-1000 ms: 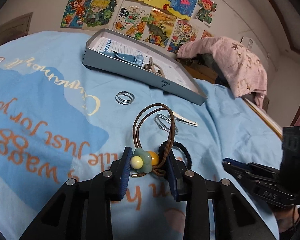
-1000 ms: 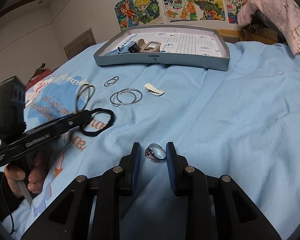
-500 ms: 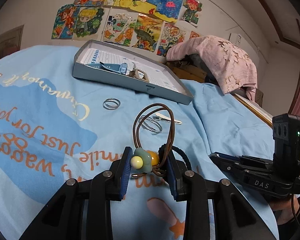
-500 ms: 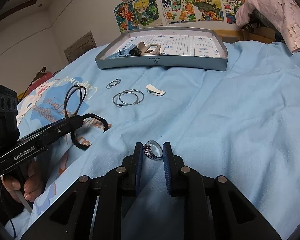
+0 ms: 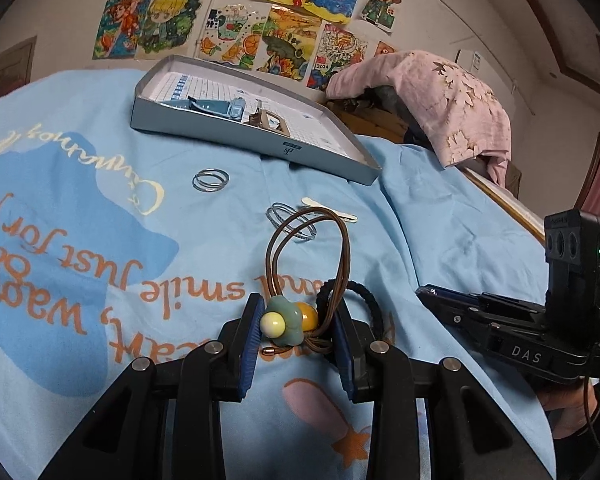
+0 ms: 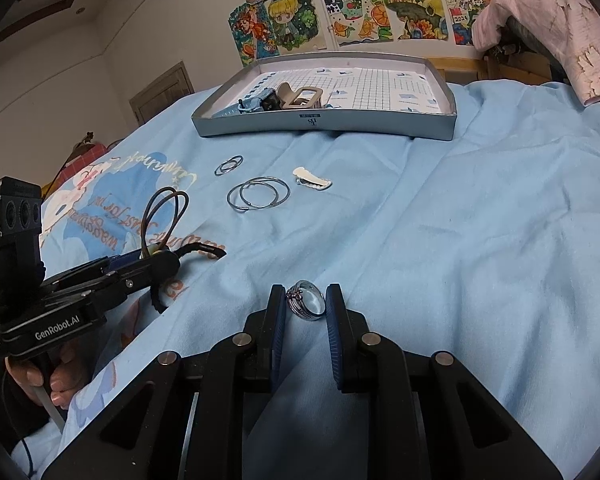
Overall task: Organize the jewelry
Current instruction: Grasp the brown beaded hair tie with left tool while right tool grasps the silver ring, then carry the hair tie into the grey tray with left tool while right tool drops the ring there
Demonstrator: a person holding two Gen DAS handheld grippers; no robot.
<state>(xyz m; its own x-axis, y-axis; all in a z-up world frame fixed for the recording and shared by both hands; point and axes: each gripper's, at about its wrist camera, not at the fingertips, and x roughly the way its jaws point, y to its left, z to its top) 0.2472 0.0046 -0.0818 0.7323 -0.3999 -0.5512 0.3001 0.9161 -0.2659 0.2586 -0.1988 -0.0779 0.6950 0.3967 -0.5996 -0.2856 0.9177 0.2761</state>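
Observation:
My left gripper (image 5: 296,326) is shut on a brown hair tie with a green flower bead (image 5: 282,320), held above the blue sheet; its loops stand upright. A black hair tie (image 5: 364,300) hangs at the same jaws. My right gripper (image 6: 306,304) is shut on a silver ring (image 6: 306,300), lifted just off the sheet. The grey tray (image 5: 256,136) lies farther back and holds a blue watch (image 5: 220,106) and a beige claw clip (image 6: 300,96). The left gripper also shows in the right wrist view (image 6: 156,258).
On the sheet lie a small pair of silver rings (image 5: 210,180), a larger pair of silver hoops (image 6: 258,198) and a white hair clip (image 6: 312,180). A pink cloth (image 5: 440,96) drapes over furniture at the back right. Drawings cover the wall.
Both grippers have risen slightly and tilted toward the tray. The right gripper has closed tighter on the ring. The left gripper still holds the hair ties.

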